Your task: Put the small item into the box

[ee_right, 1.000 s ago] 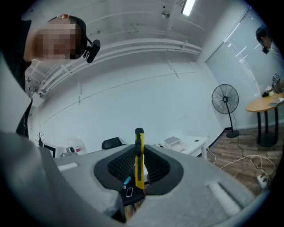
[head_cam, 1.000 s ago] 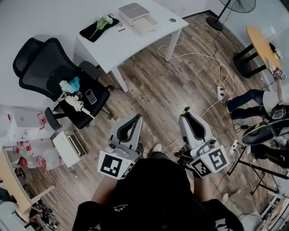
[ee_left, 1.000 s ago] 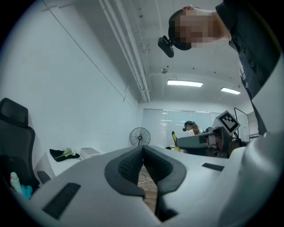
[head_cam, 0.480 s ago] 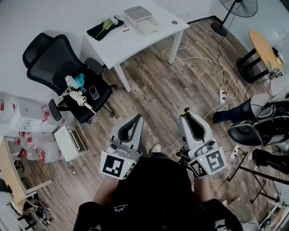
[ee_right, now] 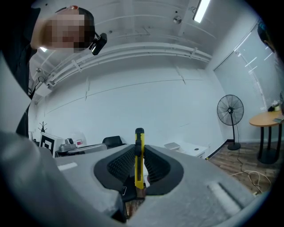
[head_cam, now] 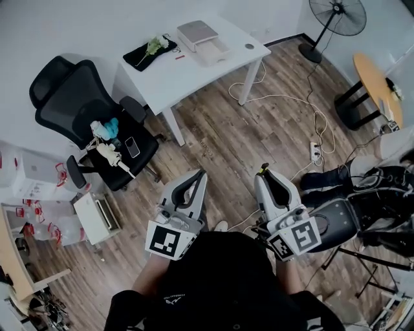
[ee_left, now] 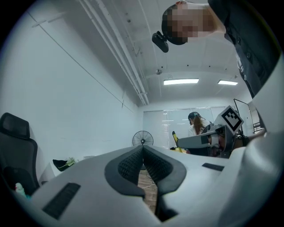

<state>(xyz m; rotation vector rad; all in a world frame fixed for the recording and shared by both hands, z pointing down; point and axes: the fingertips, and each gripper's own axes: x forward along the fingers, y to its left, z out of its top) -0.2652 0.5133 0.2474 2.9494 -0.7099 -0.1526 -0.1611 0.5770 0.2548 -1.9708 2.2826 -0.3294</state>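
Note:
My right gripper (head_cam: 264, 174) is shut on a slim yellow utility knife (ee_right: 139, 155) with a black tip; the knife stands upright between the pads and pokes out beyond them (head_cam: 263, 169). My left gripper (head_cam: 197, 176) is shut with nothing in it, its ribbed pads (ee_left: 133, 163) pressed together. Both are held low over the wooden floor, close to my body. A pale lidded box (head_cam: 196, 30) sits on the far white table (head_cam: 187, 68), with a shallow beige tray (head_cam: 213, 49) beside it. In the right gripper view the box (ee_right: 172, 146) shows small, beyond the jaws.
A black office chair (head_cam: 84, 116) holding a phone and toys stands left of the table. A black cloth with flowers (head_cam: 145, 50) lies on the table. White cables and a power strip (head_cam: 315, 152) cross the floor. A fan (head_cam: 339, 16), a round wooden table (head_cam: 375, 77) and another person (head_cam: 369, 194) are at right.
The head view has shifted slightly, and the person at the right has moved lower and nearer. Both grippers stay where they were, the right one still holding the knife.

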